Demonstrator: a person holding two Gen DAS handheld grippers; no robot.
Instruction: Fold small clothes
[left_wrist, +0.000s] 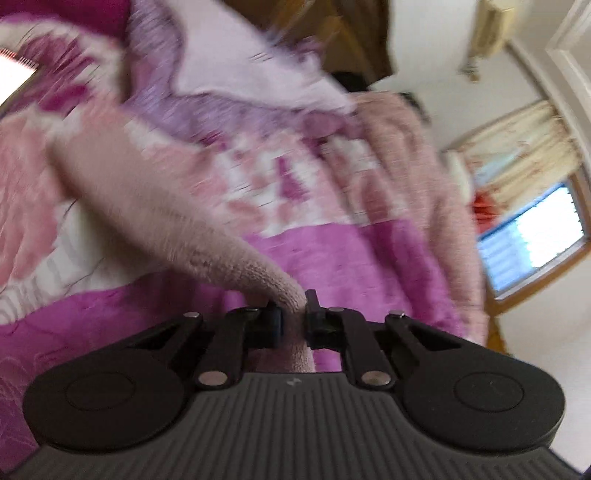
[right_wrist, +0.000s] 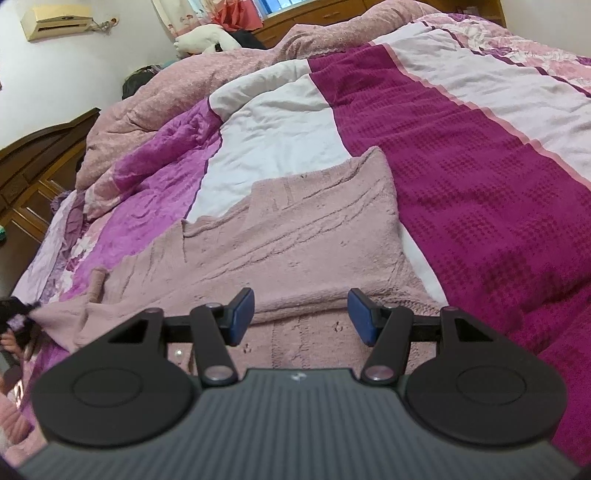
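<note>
A small pink knitted sweater (right_wrist: 295, 236) lies spread on the bed, partly folded. In the left wrist view, my left gripper (left_wrist: 293, 317) is shut on a stretched part of the pink sweater (left_wrist: 166, 206), which runs up and left from the jaws; the view is blurred. The left gripper also shows at the far left of the right wrist view (right_wrist: 14, 310), at the sweater's corner. My right gripper (right_wrist: 301, 314) is open and empty, just above the sweater's near edge, blue pads (right_wrist: 243, 314) apart.
The bed carries a magenta and white blanket (right_wrist: 461, 155) and a purple floral quilt (right_wrist: 155, 192). A bunched pink duvet (right_wrist: 207, 81) lies at the far side. A dark wooden headboard (right_wrist: 33, 173) stands left. A window (left_wrist: 535, 236) is on the wall.
</note>
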